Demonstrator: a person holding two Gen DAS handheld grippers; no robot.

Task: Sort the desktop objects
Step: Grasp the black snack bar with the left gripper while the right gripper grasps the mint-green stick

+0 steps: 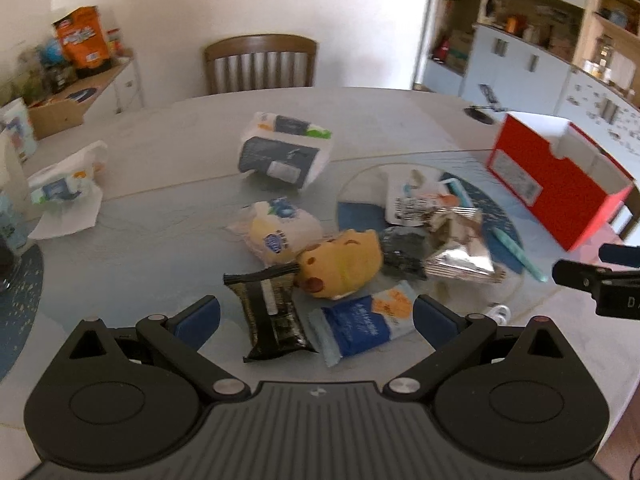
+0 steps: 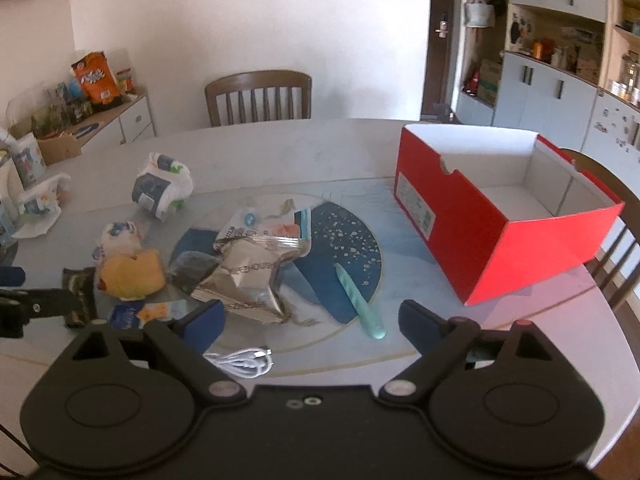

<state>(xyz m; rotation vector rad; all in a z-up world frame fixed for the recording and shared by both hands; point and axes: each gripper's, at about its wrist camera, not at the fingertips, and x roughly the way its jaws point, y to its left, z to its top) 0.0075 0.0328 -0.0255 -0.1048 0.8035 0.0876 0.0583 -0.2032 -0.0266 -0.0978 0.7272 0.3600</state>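
A heap of small things lies mid-table: a black snack packet (image 1: 269,318), a blue and white packet (image 1: 362,326), a yellow plush toy (image 1: 340,266), a crumpled silver bag (image 2: 244,280), a teal pen (image 2: 360,306) and a coiled white cable (image 2: 244,362). My left gripper (image 1: 316,318) hovers open above the black and blue packets, touching neither. Wide open too, my right gripper (image 2: 311,322) hangs over the table's near edge between the silver bag and the pen, holding nothing. An empty red box (image 2: 496,216) stands open at the right.
Tissue packs (image 1: 284,152) and a white wrapped bun (image 1: 280,230) lie further back on the round table (image 2: 280,148). A wooden chair (image 2: 258,98) stands behind it, another at the right edge (image 2: 616,248). A side cabinet with snack bags (image 2: 96,78) is at the left; shelves fill the right wall.
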